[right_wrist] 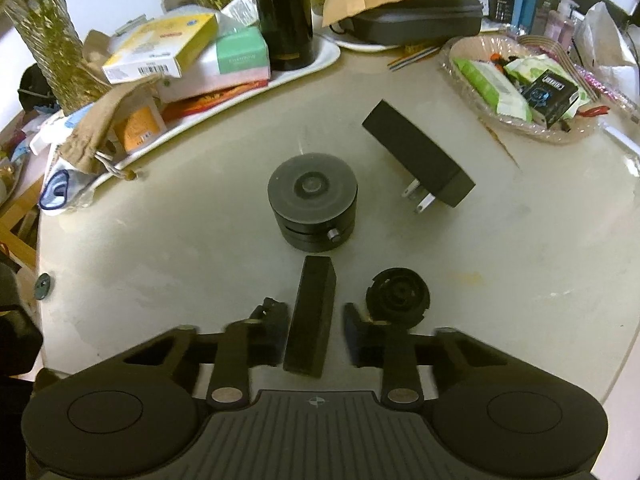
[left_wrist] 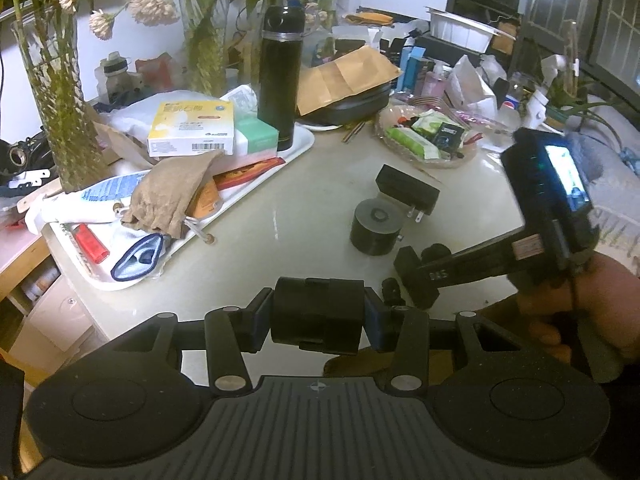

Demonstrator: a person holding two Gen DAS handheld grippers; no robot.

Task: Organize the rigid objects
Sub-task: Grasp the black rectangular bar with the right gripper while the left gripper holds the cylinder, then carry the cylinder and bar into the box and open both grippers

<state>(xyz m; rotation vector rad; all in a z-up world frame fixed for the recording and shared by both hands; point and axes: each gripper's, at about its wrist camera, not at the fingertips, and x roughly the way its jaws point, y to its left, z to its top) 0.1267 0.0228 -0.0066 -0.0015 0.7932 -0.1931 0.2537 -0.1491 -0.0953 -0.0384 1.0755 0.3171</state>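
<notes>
In the left wrist view my left gripper [left_wrist: 318,322] is shut on a chunky black block [left_wrist: 316,308], held just above the pale table [right_wrist: 180,264]. My right gripper [right_wrist: 312,330] points down at the table, and a long black bar [right_wrist: 312,300] lies lengthwise between its blurred fingers [right_wrist: 272,328], which close on it. The left wrist view shows the right gripper [left_wrist: 412,280] low at the right, held by a hand. Loose on the table are a black round puck [right_wrist: 312,204], a black plug adapter [right_wrist: 416,160] and a small black round cap [right_wrist: 398,296].
A white tray [left_wrist: 304,140] at the left holds boxes, a cloth pouch and a tall black flask [left_wrist: 280,76]. A clear basket [right_wrist: 452,64] of packets sits at the back right. Vases of flowers and clutter line the far edge. The table's edge runs close on the left.
</notes>
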